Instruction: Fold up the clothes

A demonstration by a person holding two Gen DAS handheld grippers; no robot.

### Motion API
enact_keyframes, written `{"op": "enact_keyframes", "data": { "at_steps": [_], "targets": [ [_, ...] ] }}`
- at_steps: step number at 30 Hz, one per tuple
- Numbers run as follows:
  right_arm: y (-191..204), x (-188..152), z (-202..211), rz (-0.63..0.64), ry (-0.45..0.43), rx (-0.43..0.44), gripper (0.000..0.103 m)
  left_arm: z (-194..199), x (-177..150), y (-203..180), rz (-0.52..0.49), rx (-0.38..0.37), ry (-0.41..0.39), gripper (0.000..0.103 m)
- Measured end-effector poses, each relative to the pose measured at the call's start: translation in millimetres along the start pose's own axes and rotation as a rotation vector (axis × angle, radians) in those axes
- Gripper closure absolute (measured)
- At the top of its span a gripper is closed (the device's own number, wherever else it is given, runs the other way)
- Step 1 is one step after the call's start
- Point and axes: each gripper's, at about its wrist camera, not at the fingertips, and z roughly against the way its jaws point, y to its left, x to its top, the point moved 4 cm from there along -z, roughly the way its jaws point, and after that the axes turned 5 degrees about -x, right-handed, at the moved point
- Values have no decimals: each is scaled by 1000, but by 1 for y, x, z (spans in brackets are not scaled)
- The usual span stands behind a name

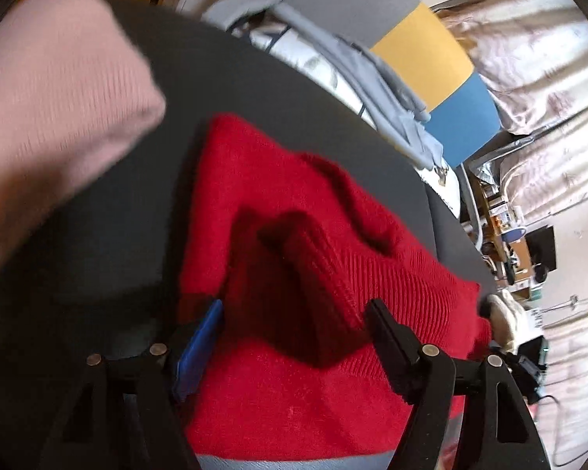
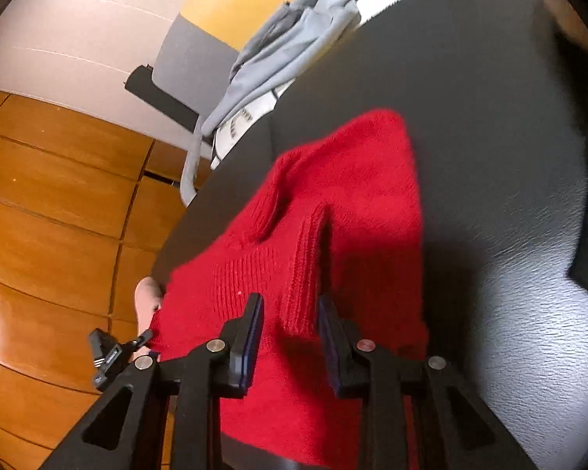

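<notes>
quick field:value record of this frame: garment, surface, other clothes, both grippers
garment: red knit sweater, partly folded, ribbed part on top
surface: dark table
other clothes: pink garment on the table; grey-blue garment past the far edge
left gripper: open over the sweater, pads not pressing
right gripper: open, astride a ribbed fold, nothing pinched

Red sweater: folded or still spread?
Folded. The red sweater lies as a compact doubled block on the dark table, a ribbed edge turned over on top.
</notes>
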Motion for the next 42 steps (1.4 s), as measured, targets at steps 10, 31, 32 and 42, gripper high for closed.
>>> {"op": "enact_keyframes", "data": {
  "at_steps": [10, 31, 32, 42],
  "targets": [
    [10, 8, 2, 23, 52, 58, 94, 5, 18, -28, -43, 17, 92, 85],
    [8, 4, 5, -67, -77, 106, 72, 28, 1, 3, 167, -90, 23, 42],
    [14, -2, 4, -26, -85, 87, 72, 32, -5, 0, 139, -75, 8, 42],
    [52, -9, -52, 163, -43, -38, 73, -8, -33, -42, -71, 86, 73, 33]
  ]
}}
